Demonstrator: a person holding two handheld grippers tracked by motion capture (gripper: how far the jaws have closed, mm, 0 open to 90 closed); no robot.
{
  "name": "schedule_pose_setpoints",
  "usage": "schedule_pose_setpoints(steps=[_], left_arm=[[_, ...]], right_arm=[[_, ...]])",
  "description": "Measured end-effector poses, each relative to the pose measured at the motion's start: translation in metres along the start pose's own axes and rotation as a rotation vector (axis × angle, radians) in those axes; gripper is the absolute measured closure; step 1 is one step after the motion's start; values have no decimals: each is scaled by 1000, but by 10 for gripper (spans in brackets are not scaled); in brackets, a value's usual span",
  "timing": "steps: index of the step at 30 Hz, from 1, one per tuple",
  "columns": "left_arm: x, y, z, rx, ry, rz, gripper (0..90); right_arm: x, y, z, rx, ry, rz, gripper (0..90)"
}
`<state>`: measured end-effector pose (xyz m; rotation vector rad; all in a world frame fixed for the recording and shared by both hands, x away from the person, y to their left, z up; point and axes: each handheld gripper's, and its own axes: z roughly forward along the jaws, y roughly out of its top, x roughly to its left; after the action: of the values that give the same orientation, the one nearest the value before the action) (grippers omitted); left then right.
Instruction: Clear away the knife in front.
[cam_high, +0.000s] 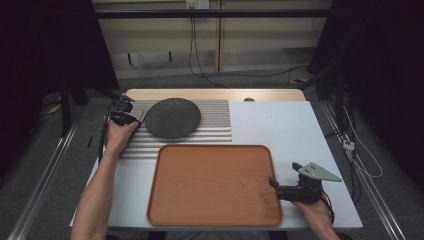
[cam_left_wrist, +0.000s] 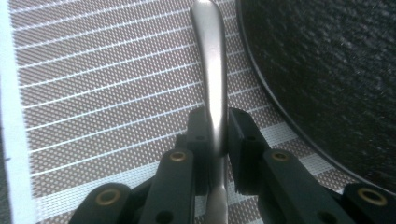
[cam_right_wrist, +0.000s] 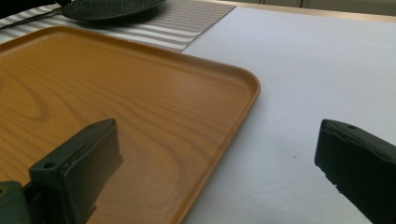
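A silver metal utensil handle (cam_left_wrist: 212, 70) lies over the striped placemat (cam_left_wrist: 93, 93), just left of a dark round plate (cam_left_wrist: 327, 70). My left gripper (cam_left_wrist: 217, 119) is shut on that handle, with both black pads pressed against its sides. In the high view the left gripper (cam_high: 122, 112) sits at the placemat's (cam_high: 215, 120) left edge, beside the plate (cam_high: 172, 117). My right gripper (cam_high: 285, 174) rests at the right edge of the wooden tray (cam_high: 160, 165). The right gripper (cam_right_wrist: 219, 163) is open, one jaw over the tray's rim (cam_right_wrist: 247, 88) and the other over the white table.
The white tabletop (cam_high: 280, 125) stretches right of the placemat and tray. Cables (cam_high: 200, 60) hang behind the table's far edge, and more cables (cam_high: 355, 145) trail off its right side. The plate (cam_right_wrist: 112, 8) and placemat (cam_right_wrist: 187, 23) show far off in the right gripper view.
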<state>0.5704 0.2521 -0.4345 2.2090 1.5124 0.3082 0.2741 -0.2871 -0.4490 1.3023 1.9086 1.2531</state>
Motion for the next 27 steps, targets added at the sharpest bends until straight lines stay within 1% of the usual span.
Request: schedule_pose_setpoints(steps=[3,5,6,10,11,14,15,17,19,21,22,23,24,25,27], left_arm=[[1,0,0,-2,-6,0,799],[2,-1,0,-2,-13,-10,796],[2,-1,0,-2,-15,-8,794],[-2,0,0,9,9,9,793],[-2,0,0,8,11,3,793],[-1,-1,-1,16,3,9,790],[-1,-1,-1,15,2,2,790],[-1,-1,-1,17,1,9,790],[-1,-1,-1,21,5,14,798],[-3,0,-1,20,16,11,801],[-4,0,-1,24,21,23,801],[-4,0,-2,28,25,25,802],[-4,1,-2,28,25,21,801],[-4,0,-1,22,20,9,802],[-2,0,-3,16,12,6,802]], right_arm=[[0,0,0,-1,-1,-1,0],[-1,0,0,0,-4,2,0],[-1,0,0,0,-3,-1,0],[0,0,0,1,-2,-2,0],[0,0,-1,-1,-1,-4,0],[0,-1,-1,-3,-2,-4,0],[-1,-1,-2,-3,-3,-4,0],[-1,-1,-1,0,-3,-2,0],[-1,-1,-1,-2,-2,-3,0],[0,-1,-1,0,-4,-4,0],[0,-1,-1,0,-4,-4,0],[0,-1,-1,1,-3,-2,0],[-1,0,-1,-1,-3,-2,0],[-1,0,-1,0,-3,-2,0],[0,0,0,0,-3,1,0]])
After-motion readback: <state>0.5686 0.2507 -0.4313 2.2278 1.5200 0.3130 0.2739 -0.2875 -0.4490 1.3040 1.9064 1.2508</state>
